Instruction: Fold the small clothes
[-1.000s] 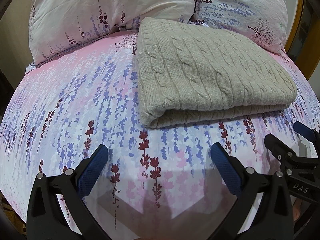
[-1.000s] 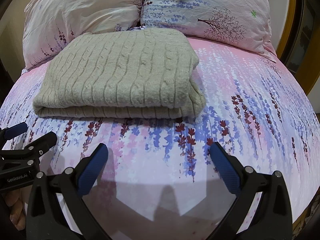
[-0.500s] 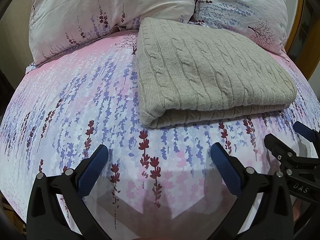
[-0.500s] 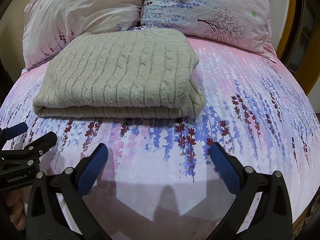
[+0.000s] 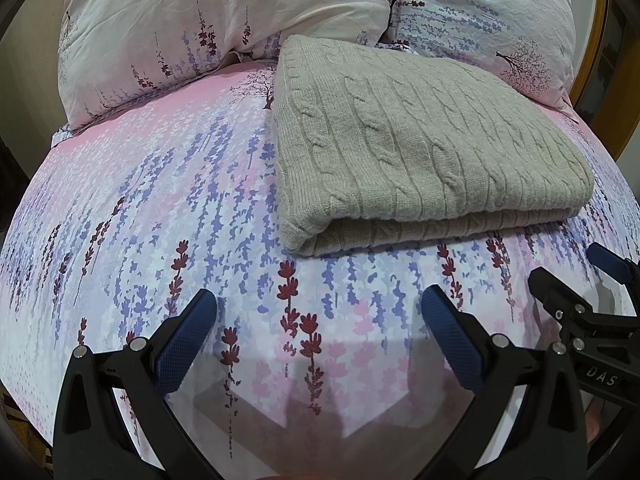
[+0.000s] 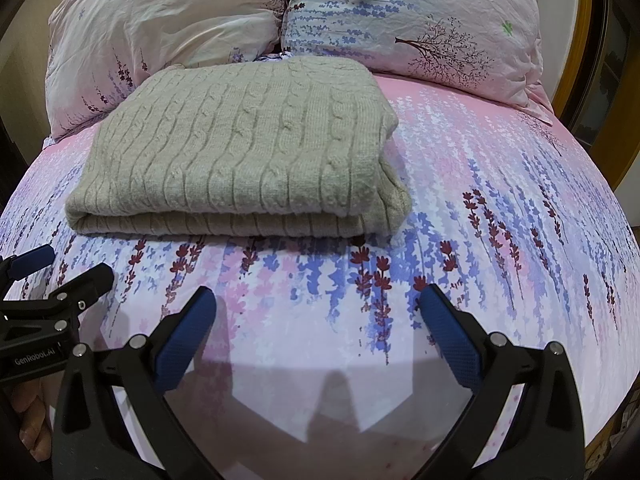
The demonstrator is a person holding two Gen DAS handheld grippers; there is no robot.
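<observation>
A beige cable-knit sweater lies folded into a thick rectangle on the floral bed sheet, its folded edge toward me. It also shows in the right wrist view. My left gripper is open and empty, hovering over the sheet short of the sweater's near left corner. My right gripper is open and empty, short of the sweater's near right corner. Each gripper shows at the edge of the other's view: the right one and the left one.
Two floral pillows lie against the head of the bed behind the sweater. A wooden frame stands at the far right. The pink and lavender sheet spreads to both sides of the sweater.
</observation>
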